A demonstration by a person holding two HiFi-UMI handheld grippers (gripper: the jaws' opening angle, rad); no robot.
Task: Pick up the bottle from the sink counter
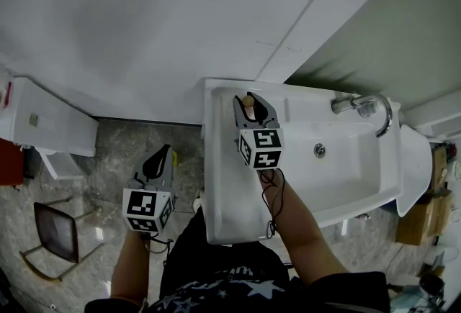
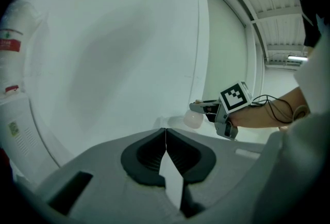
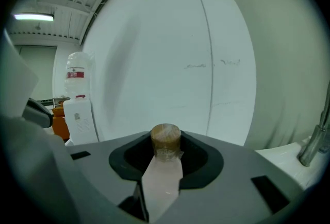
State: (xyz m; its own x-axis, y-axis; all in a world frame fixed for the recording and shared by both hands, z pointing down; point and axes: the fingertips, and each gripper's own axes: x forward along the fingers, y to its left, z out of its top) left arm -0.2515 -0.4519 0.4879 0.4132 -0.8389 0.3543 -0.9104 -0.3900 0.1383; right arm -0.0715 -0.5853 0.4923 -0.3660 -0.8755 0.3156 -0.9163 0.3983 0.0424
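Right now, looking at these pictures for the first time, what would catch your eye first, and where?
The right gripper stands out, shut on a small pale bottle with a brown cap, over the left rim of the white sink. The left gripper hangs shut and empty over the marbled floor, left of the sink.

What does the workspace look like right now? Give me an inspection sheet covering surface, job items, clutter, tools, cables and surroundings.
Surface: white sink counter, faucet at the basin's back right.
Job's things: bottle with brown cap, over the counter's back left corner.
Clutter: nothing seen.
Tools: right tool shut on the bottle; left tool shut, empty, over the floor.
Cables: black cable runs from the right tool along the forearm.
Surroundings: white wall, water dispenser, chair, cardboard box.
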